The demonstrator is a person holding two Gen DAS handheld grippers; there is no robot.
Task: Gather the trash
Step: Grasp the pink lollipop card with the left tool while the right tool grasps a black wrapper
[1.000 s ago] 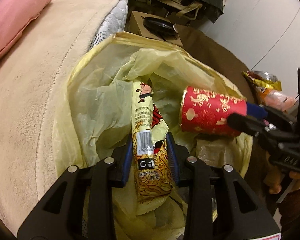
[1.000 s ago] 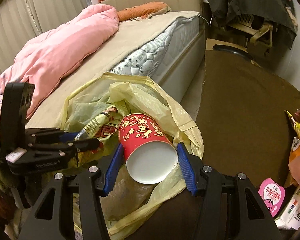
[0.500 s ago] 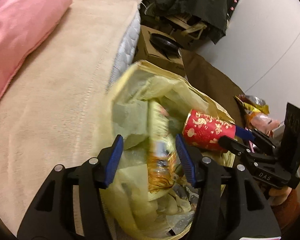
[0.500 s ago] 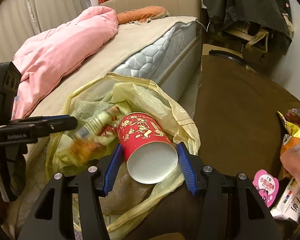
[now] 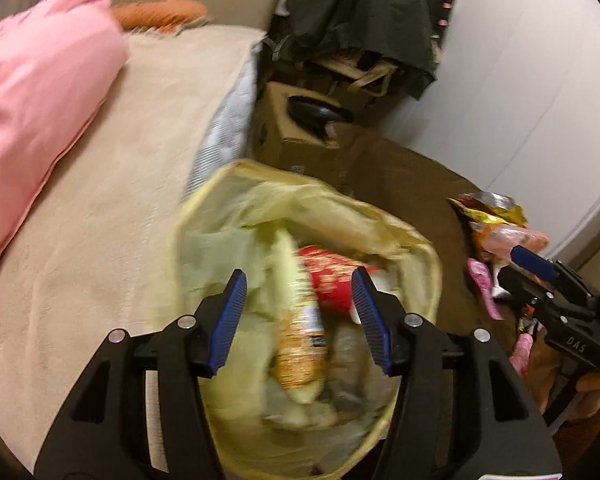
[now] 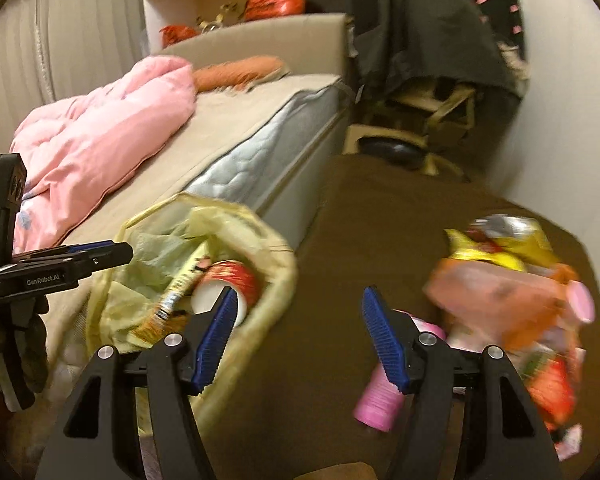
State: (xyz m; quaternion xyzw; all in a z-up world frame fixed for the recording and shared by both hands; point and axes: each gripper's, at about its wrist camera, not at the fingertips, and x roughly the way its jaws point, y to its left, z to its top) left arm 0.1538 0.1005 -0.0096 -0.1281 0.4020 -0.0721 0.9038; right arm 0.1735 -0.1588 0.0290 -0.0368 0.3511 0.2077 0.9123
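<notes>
A pink quilt (image 6: 100, 136) lies bunched on the bed (image 5: 112, 184) at far left, the mattress edge running beside a yellow trash bag (image 5: 416, 248) that stands on the brown floor (image 6: 364, 216). My left tool (image 5: 300, 320) hangs over the bag's mouth, its blue-padded jaws spread wide and holding nothing. Inside the bag, a long gold snack wrapper (image 5: 300, 332) lies lengthwise, and a red paper cup (image 6: 228, 284) rests on its side just beside it, white base turned toward my right-hand camera; both are blurred. My right tool (image 6: 296, 336) is also spread open and empty, its left finger in front of the bag's rim, its right finger over the floor. A pink cylindrical container (image 6: 376, 400) lies on the floor partly behind that right finger. Farther right, a heap of loose trash (image 6: 508, 280), yellow, orange and pink packets, sits on the floor well apart from the bag. Dark clothing (image 6: 432, 32) drapes over a chair at the back.
</notes>
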